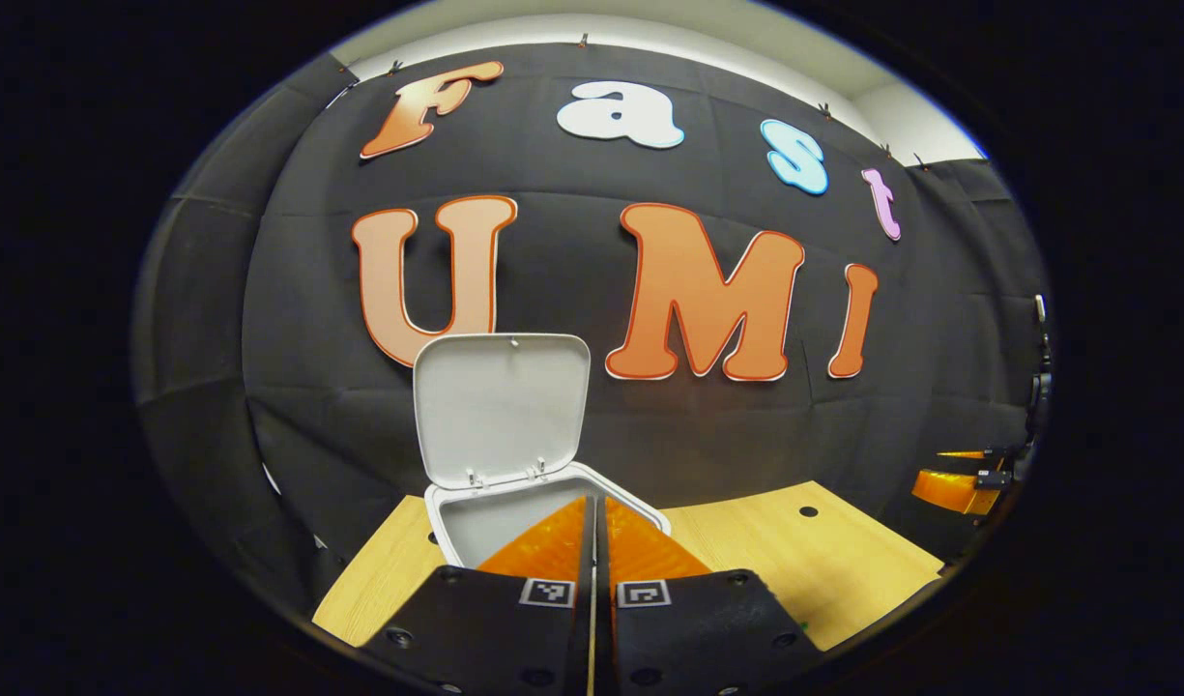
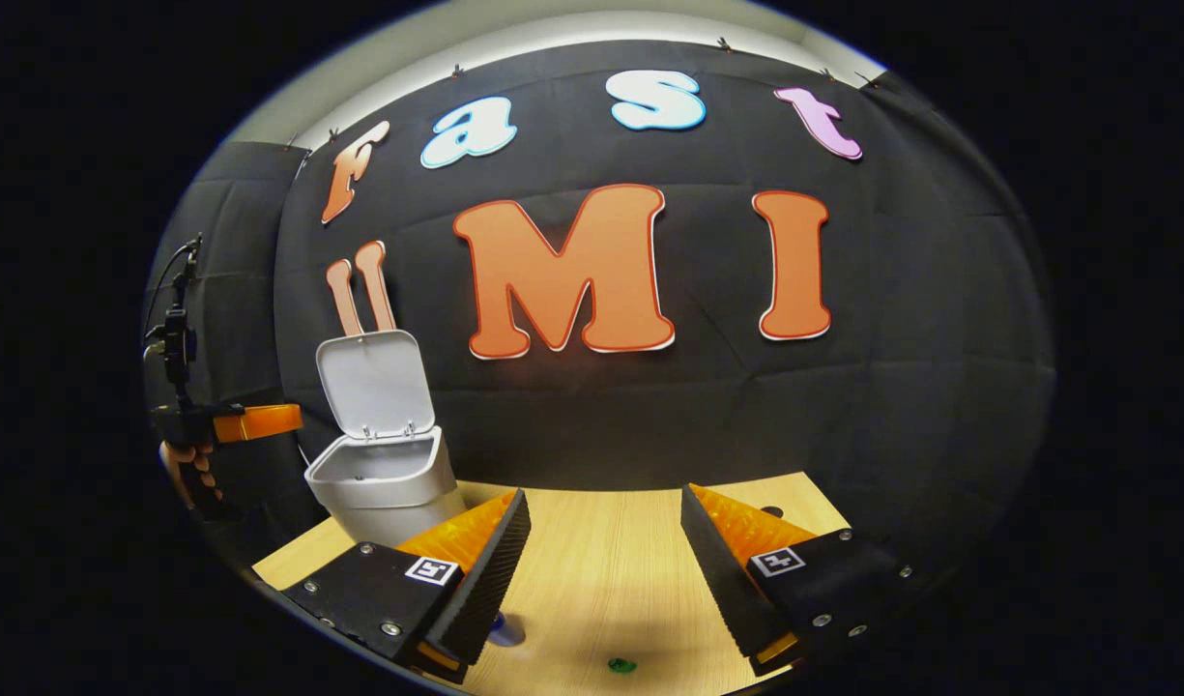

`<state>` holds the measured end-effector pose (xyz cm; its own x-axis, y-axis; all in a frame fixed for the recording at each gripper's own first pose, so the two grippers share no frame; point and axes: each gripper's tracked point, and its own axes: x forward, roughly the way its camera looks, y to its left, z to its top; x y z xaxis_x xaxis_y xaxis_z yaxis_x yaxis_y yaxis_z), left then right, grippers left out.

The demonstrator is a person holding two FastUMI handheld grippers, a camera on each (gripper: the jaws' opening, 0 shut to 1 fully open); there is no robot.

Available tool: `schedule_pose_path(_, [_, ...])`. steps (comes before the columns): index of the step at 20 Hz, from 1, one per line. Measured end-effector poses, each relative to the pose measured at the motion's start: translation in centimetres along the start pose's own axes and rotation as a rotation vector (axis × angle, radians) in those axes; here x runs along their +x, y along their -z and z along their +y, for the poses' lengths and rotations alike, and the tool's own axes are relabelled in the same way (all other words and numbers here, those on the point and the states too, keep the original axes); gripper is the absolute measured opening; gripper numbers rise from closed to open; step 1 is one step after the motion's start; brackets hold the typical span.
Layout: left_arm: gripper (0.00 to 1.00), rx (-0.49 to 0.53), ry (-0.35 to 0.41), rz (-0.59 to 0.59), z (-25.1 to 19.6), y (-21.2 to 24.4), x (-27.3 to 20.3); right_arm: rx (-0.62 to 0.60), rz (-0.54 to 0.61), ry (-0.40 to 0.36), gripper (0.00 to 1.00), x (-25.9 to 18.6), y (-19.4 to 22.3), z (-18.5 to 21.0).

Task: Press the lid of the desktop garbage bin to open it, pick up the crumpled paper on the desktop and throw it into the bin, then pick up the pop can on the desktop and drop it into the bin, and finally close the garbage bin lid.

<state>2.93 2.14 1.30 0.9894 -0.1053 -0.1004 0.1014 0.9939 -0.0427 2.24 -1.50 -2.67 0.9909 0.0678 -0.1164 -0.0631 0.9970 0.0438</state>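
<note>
The white desktop bin (image 1: 451, 530) stands on the wooden table with its lid (image 1: 502, 406) swung up and open. My left gripper (image 1: 596, 512) is shut with nothing between its fingers, and its tips sit just in front of the bin's open mouth. In the right gripper view the bin (image 2: 384, 488) is at the left, lid (image 2: 374, 382) upright. My right gripper (image 2: 603, 541) hangs open over the bare table (image 2: 601, 580), to the right of the bin. The left gripper (image 2: 253, 422) and the hand (image 2: 190, 474) holding it are left of the bin.
A small bluish round thing (image 2: 503, 630) peeks out under my right gripper's left finger, and a small green spot (image 2: 620, 665) lies on the table near the front edge. The table has a dark hole (image 1: 808, 510). The right gripper (image 1: 954, 488) shows at the far right.
</note>
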Motion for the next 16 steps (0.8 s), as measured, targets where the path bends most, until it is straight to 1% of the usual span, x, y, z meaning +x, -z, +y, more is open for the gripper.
schedule_pose_path(1, [0.07,-0.02,0.007,0.001,-0.2,0.3,0.2,0.004,0.014,0.002,0.94,0.0,0.7,-0.2])
schedule_pose_path(2, [0.17,-0.035,0.016,0.016,-0.4,0.6,0.2,0.011,0.027,-0.002,0.94,0.1,1.2,-0.3])
schedule_pose_path(3, [0.2,-0.044,0.021,0.028,-0.5,1.3,0.5,0.019,0.048,-0.006,0.94,0.1,1.9,-0.3])
schedule_pose_path(5, [0.37,-0.056,0.045,0.035,-1.0,1.7,0.8,0.028,0.075,-0.006,0.94,0.2,2.7,-0.4])
schedule_pose_path(7, [0.72,-0.054,0.045,0.032,-1.1,1.8,1.1,0.012,0.087,0.001,0.94,0.3,3.2,-0.7])
schedule_pose_path(8, [0.78,-0.048,0.048,0.029,-1.3,1.8,1.4,0.002,0.093,0.003,0.94,0.4,3.5,-0.8])
schedule_pose_path(9, [0.78,-0.042,0.045,0.031,-1.3,2.0,1.5,-0.007,0.105,0.002,0.94,0.5,3.9,-1.0])
schedule_pose_path(10, [0.82,-0.038,0.051,0.035,-1.6,2.1,1.6,-0.015,0.126,-0.001,0.94,0.6,4.6,-1.1])
schedule_pose_path(11, [0.88,-0.032,0.049,0.037,-1.6,2.4,1.6,-0.02,0.147,-0.002,0.94,0.8,5.4,-1.2])
schedule_pose_path(12, [0.96,-0.025,0.049,0.039,-1.6,2.5,1.8,-0.025,0.165,-0.005,0.94,1.0,6.2,-1.2])
schedule_pose_path(14, [0.96,-0.006,0.047,0.049,-1.4,3.2,1.9,-0.048,0.207,-0.008,0.94,1.3,8.0,-1.3])
schedule_pose_path(16, [0.96,-0.007,0.068,0.069,-2.0,4.2,2.3,-0.08,0.273,-0.011,0.94,1.7,10.6,-1.5])
